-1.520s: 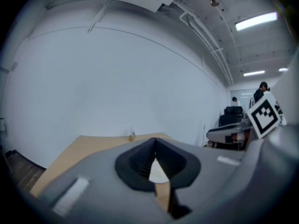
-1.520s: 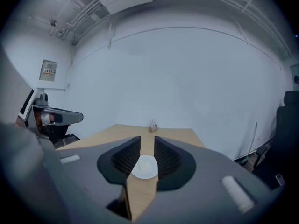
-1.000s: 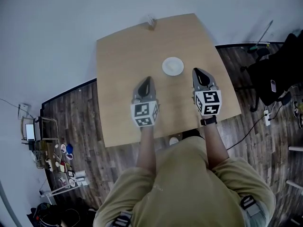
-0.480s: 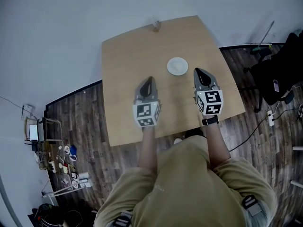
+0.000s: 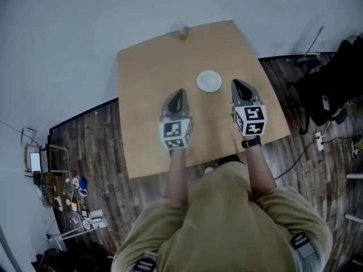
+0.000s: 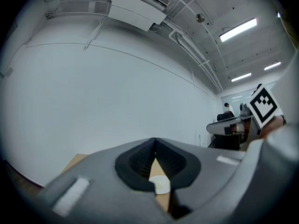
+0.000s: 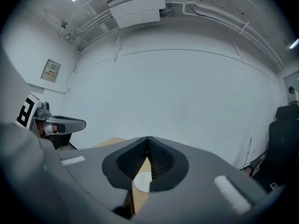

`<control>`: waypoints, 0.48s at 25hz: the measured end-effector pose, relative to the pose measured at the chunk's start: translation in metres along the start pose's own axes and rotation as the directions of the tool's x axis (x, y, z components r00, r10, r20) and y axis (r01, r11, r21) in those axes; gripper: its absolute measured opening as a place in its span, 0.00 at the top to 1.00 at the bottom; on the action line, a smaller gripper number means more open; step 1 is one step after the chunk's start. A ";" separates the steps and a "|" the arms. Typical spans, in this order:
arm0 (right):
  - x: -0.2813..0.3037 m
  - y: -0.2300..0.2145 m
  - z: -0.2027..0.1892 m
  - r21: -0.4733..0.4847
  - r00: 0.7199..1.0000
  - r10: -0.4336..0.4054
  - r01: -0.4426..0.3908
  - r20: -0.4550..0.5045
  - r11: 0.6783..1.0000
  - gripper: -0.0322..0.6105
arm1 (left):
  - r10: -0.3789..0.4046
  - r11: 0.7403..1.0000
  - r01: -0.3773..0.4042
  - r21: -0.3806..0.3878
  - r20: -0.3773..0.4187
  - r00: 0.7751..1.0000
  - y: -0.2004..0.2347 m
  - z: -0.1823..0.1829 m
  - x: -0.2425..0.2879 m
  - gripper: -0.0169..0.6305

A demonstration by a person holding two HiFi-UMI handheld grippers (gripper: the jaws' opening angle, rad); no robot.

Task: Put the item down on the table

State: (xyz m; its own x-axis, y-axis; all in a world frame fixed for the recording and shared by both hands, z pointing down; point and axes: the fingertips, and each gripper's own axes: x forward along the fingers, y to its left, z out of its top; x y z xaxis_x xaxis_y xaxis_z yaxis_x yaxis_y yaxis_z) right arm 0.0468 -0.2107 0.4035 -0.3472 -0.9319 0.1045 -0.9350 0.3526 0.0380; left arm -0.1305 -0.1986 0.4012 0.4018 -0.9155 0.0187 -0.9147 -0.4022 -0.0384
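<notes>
A small white round dish [image 5: 209,81] lies on the wooden table [image 5: 147,72], a little beyond and between my two grippers. My left gripper [image 5: 177,93] hovers over the table to the dish's near left, and my right gripper [image 5: 236,84] to its right. Neither touches it. In the left gripper view the left gripper [image 6: 155,141] has its jaws meeting at the tips with nothing in them, and the dish [image 6: 161,185] shows through the hollow behind them. The right gripper [image 7: 147,139] is likewise shut and empty, the dish [image 7: 142,181] visible below its tips.
A small pale object [image 5: 182,32] stands at the table's far edge. A black chair [image 5: 332,89] and cables are on the floor to the right, and a cluttered rack [image 5: 62,191] is at the lower left. The table's near edge is against the person's body.
The head view swayed slightly right and back. Both grippers and the dish keep the same places relative to each other.
</notes>
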 end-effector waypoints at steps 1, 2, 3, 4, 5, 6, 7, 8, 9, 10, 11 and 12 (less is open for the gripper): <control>0.001 0.000 0.000 -0.006 1.000 0.001 -0.001 -0.003 1.000 0.94 | 0.000 1.000 0.000 -0.005 0.002 1.000 0.000 0.000 0.002 0.97; 0.002 0.000 0.000 -0.013 1.000 0.003 -0.003 -0.008 1.000 0.94 | 0.000 1.000 0.000 -0.011 0.004 1.000 0.000 0.000 0.004 0.97; 0.003 -0.001 0.000 -0.020 1.000 0.005 -0.005 -0.013 1.000 0.94 | 0.000 1.000 0.000 -0.015 0.004 1.000 0.000 -0.001 0.006 0.97; 0.005 -0.002 -0.001 -0.027 1.000 0.007 -0.007 -0.018 1.000 0.94 | 0.000 1.000 0.000 -0.019 0.002 1.000 -0.001 -0.003 0.009 0.97; 0.007 -0.002 -0.002 -0.034 1.000 0.009 -0.009 -0.023 0.999 0.94 | -0.001 1.000 0.001 -0.024 0.001 1.000 -0.001 -0.005 0.011 0.97; 0.010 -0.003 -0.003 -0.039 1.000 0.011 -0.012 -0.028 0.999 0.94 | -0.002 0.999 0.002 -0.032 -0.001 1.000 -0.001 -0.007 0.014 0.97; 0.013 -0.004 -0.004 -0.044 0.999 0.013 -0.014 -0.033 0.999 0.94 | -0.003 0.999 0.003 -0.043 -0.002 1.000 -0.001 -0.009 0.017 0.97; 0.015 -0.004 -0.005 -0.048 0.999 0.014 -0.016 -0.039 0.999 0.94 | -0.005 0.999 0.005 -0.053 -0.004 1.000 -0.001 -0.011 0.021 0.97; 0.018 -0.005 -0.006 -0.051 0.999 0.015 -0.017 -0.043 0.999 0.94 | -0.006 0.998 0.006 -0.061 -0.005 1.000 0.000 -0.013 0.024 0.97; 0.021 -0.006 -0.006 -0.054 0.999 0.016 -0.019 -0.048 0.998 0.94 | -0.007 0.998 0.007 -0.066 -0.006 1.000 0.001 -0.013 0.026 0.97; 0.023 -0.006 -0.007 -0.057 0.999 0.018 -0.020 -0.051 0.998 0.94 | -0.007 0.997 0.007 -0.071 -0.005 1.000 0.001 -0.014 0.029 0.97; 0.027 -0.006 -0.007 -0.060 0.998 0.020 -0.023 -0.055 0.998 0.94 | -0.006 0.997 0.005 -0.076 -0.005 1.000 0.003 -0.014 0.032 0.97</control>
State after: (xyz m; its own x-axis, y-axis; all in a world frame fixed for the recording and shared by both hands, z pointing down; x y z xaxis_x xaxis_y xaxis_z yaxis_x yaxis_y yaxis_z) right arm 0.0441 -0.2372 0.4128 -0.3613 -0.9187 0.1596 -0.9206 0.3786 0.0955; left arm -0.1208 -0.2291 0.4161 0.4067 -0.9132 0.0239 -0.9132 -0.4057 0.0374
